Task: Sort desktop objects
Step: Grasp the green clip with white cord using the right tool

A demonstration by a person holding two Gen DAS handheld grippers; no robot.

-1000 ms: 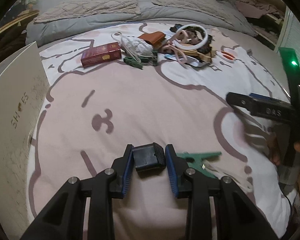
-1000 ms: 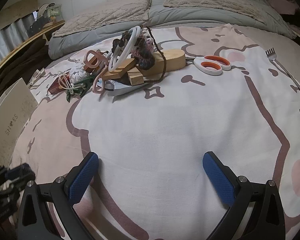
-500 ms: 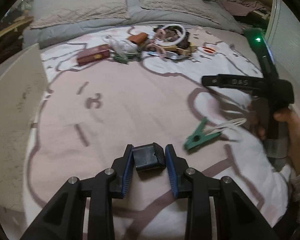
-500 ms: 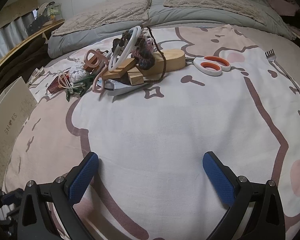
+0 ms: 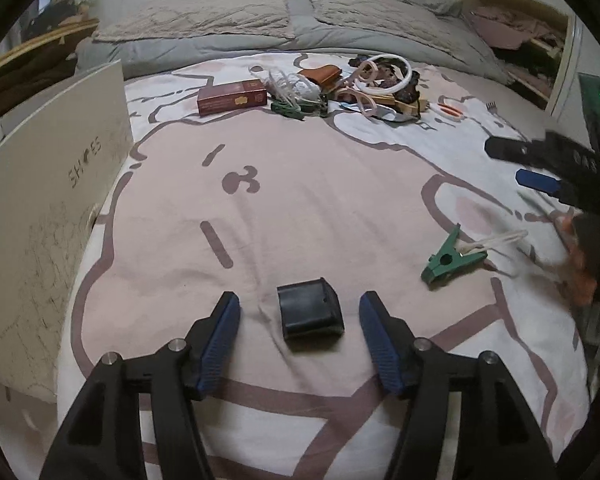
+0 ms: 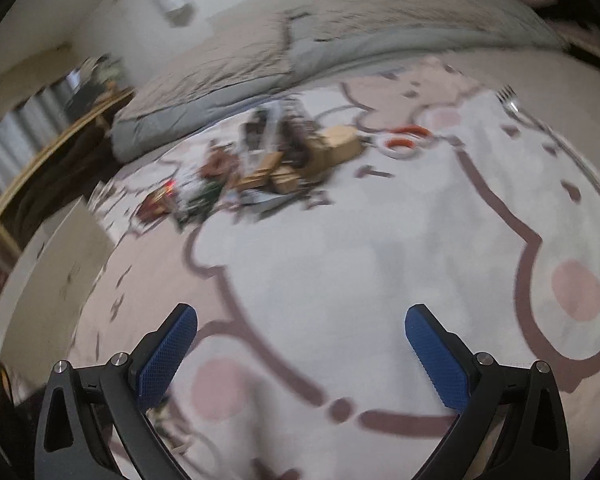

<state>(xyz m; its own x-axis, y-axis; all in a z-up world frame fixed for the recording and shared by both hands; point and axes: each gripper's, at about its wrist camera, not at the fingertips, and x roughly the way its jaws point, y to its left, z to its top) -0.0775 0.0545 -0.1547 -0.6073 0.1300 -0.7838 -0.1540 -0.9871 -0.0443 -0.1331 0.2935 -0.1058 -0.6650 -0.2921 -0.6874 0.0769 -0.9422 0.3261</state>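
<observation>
Left wrist view: left claw (image 5: 300, 334) has just been opening, small black box (image 5: 310, 314) lying untouched between its pads; right claw (image 6: 301, 354) stands apart.

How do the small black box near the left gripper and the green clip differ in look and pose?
The black box is a dark, squat block lying flat; the green clip is slim, pointed and angled across the blanket. The clip has a white cord looped through it; the box has none. The box sits between the open fingers of the left gripper, untouched; the clip lies off to its right. Both rest on the blanket.
</observation>
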